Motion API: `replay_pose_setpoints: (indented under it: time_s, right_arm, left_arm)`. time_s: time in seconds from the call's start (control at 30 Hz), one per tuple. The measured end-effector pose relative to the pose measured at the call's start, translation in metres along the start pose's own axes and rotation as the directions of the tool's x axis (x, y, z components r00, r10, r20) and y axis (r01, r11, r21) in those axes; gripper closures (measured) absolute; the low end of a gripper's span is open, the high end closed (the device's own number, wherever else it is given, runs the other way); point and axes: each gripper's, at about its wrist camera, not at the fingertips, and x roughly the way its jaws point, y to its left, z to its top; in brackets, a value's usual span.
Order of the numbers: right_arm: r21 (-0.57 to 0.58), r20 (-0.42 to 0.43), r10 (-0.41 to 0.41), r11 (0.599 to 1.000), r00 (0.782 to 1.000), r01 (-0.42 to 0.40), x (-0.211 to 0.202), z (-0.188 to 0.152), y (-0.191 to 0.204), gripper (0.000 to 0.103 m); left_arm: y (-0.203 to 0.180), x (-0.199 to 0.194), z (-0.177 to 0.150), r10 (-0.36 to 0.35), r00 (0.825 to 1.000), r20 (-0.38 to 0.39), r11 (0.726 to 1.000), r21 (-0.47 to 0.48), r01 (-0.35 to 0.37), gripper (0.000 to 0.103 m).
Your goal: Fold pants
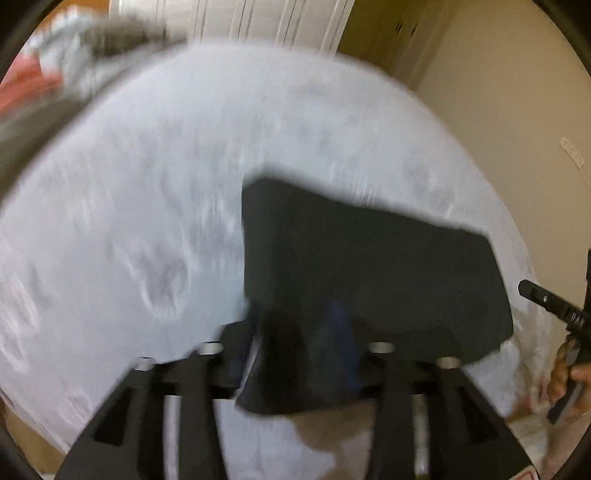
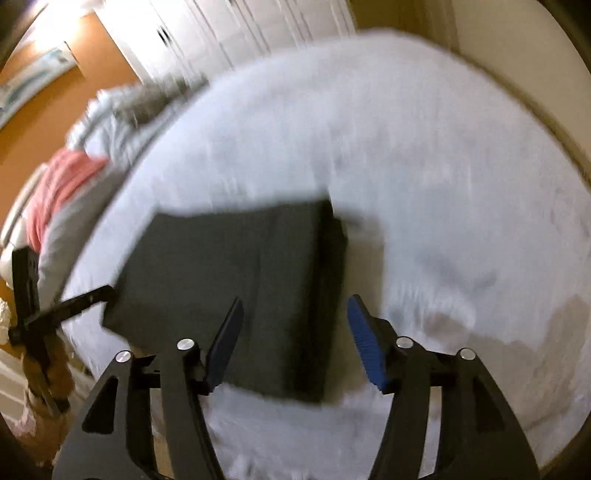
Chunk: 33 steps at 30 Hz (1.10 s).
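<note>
Right claw [image 2: 295, 343] stands well open above the near end of the pants [image 2: 236, 291], its blue-padded fingers [image 2: 364, 341] apart and pressing on nothing; the dark cloth lies under and between them without touching the pads. In its own view the left claw [image 1: 306, 354] is mostly hidden behind a lifted fold of the same pants [image 1: 369, 277], which drapes over its fingers; whether it grips that fold cannot be told through the blur.

Folded into a dark, roughly rectangular packet, the pants rest on the white bed [image 2: 424, 166], straight ahead of both claws. From the right claw the packet's long axis runs away from the fingers and slants off to the left, with a thicker folded edge along its right side.

Beyond the right claw, far to the left, a pink cloth [image 2: 62, 184] and grey bedding [image 2: 122, 110] are heaped at the bed's edge, with white closet doors [image 2: 221, 29] and an orange wall [image 2: 55, 107] behind. Nothing lies between either claw and the pants. A hand [image 1: 570, 380] holds the right claw's handle at the right edge of the left view; pale lettering on that claw is too small to read.
</note>
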Motion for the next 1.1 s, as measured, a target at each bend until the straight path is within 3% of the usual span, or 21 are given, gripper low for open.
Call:
replay_pose_setpoints:
  time_s: [0.13, 0.17, 0.2, 0.23, 0.3, 0.37, 0.4, 0.47, 0.5, 0.57, 0.63, 0.73, 0.8, 0.83, 0.93, 1.0, 1.1]
  right_arm:
    - [0.032, -0.07, 0.006, 0.999, 0.998, -0.004, 0.042, 0.016, -0.001, 0.043]
    - [0.016, -0.105, 0.002, 1.0, 0.994, -0.001, 0.057, 0.017, 0.003, 0.052]
    - [0.0, -0.123, -0.009, 1.0, 0.992, 0.009, 0.066, 0.019, 0.006, 0.085]
    - [-0.028, -0.103, -0.033, 0.999, 0.994, 0.03, 0.066, 0.018, 0.014, 0.09]
    - [-0.082, -0.006, 0.024, 0.996, 1.0, -0.025, 0.038, 0.023, 0.037, 0.094]
    - [-0.135, 0.065, 0.015, 0.991, 0.998, -0.006, 0.017, 0.024, 0.046, 0.094]
    - [-0.155, 0.065, -0.054, 0.986, 0.996, 0.064, 0.023, 0.022, 0.042, 0.091]
    - [-0.156, -0.052, -0.175, 0.974, 0.983, 0.165, 0.058, 0.016, 0.027, 0.084]
    - [-0.102, -0.121, -0.197, 0.977, 0.973, 0.185, 0.073, 0.01, 0.012, 0.084]
    - [-0.05, -0.104, -0.14, 0.99, 0.985, 0.135, 0.062, 0.011, 0.009, 0.083]
    - [-0.091, 0.005, -0.108, 0.99, 0.994, 0.108, 0.027, 0.007, 0.024, 0.083]
    - [-0.127, 0.005, -0.017, 0.992, 1.0, 0.018, 0.002, -0.015, 0.036, 0.084]
    - [-0.143, -0.083, -0.076, 0.988, 0.994, 0.064, 0.021, -0.035, 0.03, 0.086]
    - [-0.157, -0.173, -0.157, 0.979, 0.972, 0.131, 0.044, -0.049, 0.021, 0.087]
    - [-0.183, -0.103, -0.144, 0.975, 0.984, 0.123, 0.023, -0.048, 0.032, 0.09]
    - [-0.141, -0.04, -0.104, 0.985, 0.994, 0.098, 0.003, -0.05, 0.03, 0.084]
    - [-0.137, -0.137, -0.152, 0.982, 0.979, 0.133, 0.029, -0.061, 0.017, 0.083]
  left_arm:
    - [-0.026, 0.001, 0.009, 0.028, 0.997, 0.069, 0.997, 0.075, -0.033, 0.047]
    - [-0.031, 0.005, 0.009, 0.037, 0.997, 0.068, 0.995, 0.086, -0.043, 0.047]
    - [-0.031, 0.006, 0.008, 0.041, 0.997, 0.061, 0.995, 0.091, -0.046, 0.047]
    - [-0.034, 0.009, 0.007, 0.042, 0.998, 0.051, 0.994, 0.097, -0.047, 0.047]
    - [-0.034, 0.015, 0.006, 0.05, 0.998, 0.03, 0.995, 0.09, -0.053, 0.047]
    - [-0.035, 0.015, 0.003, 0.048, 0.999, 0.011, 0.995, 0.085, -0.048, 0.047]
    - [-0.034, 0.018, 0.002, 0.05, 0.999, 0.002, 0.995, 0.083, -0.05, 0.047]
    - [-0.032, 0.023, -0.001, 0.064, 0.998, -0.019, 0.995, 0.08, -0.063, 0.047]
    - [-0.032, 0.026, -0.003, 0.067, 0.997, -0.029, 0.995, 0.077, -0.065, 0.047]
    - [-0.031, 0.029, -0.003, 0.064, 0.997, -0.044, 0.996, 0.069, -0.061, 0.047]
    - [-0.032, 0.03, -0.004, 0.066, 0.997, -0.043, 0.995, 0.072, -0.062, 0.047]
    - [-0.035, 0.029, -0.006, 0.082, 0.996, -0.028, 0.993, 0.093, -0.079, 0.047]
    - [-0.037, 0.03, -0.008, 0.1, 0.995, -0.024, 0.989, 0.109, -0.096, 0.047]
    - [-0.037, 0.032, -0.009, 0.1, 0.994, -0.031, 0.989, 0.109, -0.096, 0.047]
    - [-0.039, 0.033, -0.01, 0.091, 0.995, -0.046, 0.991, 0.107, -0.086, 0.047]
    - [-0.04, 0.031, -0.011, 0.091, 0.995, -0.035, 0.99, 0.115, -0.087, 0.047]
    - [-0.041, 0.031, -0.014, 0.098, 0.994, -0.038, 0.987, 0.128, -0.092, 0.047]
